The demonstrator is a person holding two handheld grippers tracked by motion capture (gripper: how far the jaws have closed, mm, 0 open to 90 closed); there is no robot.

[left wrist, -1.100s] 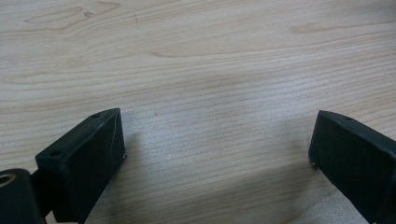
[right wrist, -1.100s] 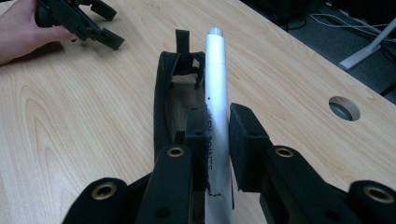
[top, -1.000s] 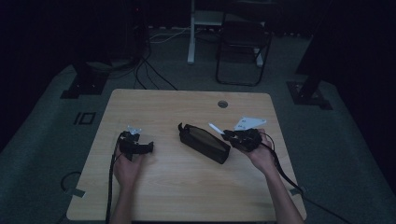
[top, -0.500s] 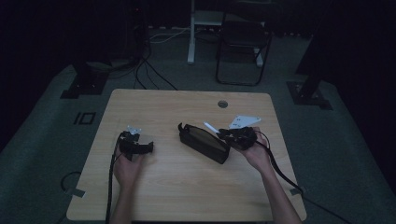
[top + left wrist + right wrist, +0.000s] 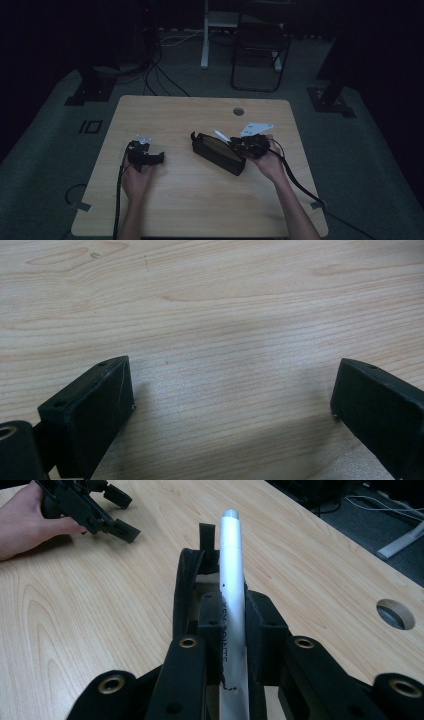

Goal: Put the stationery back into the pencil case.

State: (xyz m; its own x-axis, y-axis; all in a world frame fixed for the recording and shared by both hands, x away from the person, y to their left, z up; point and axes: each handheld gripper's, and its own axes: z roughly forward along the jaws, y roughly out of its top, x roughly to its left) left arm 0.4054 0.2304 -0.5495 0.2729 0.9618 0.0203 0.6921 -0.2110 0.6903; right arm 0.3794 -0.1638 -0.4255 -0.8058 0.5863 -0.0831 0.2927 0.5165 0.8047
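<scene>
Step in hand, as judged: putting a pen into the pouch. Landmark for all places: the black pouch, lying slantwise near the middle of the worktop.

Nearest, right of the pouch: the right gripper, jaws closed tight on a white pen. The pen runs along the jaws and its grey tip points over the pouch's open mouth. In the high view the pen shows slanting above the pouch's right end, not yet inside.

Left of the pouch, well apart from it: the left gripper rests low on the worktop, jaws wide, nothing between them; bare wood shows in the left gripper view.

Next move, as judged: line the pen with the pouch's long axis, lower the tip into the opening, then release. The soft rim may fold shut; the left gripper is free to steady it.

Room: bare wood all round the pouch. Beyond it, a round cable hole near the far edge. Past that edge, a folding chair on the floor.
</scene>
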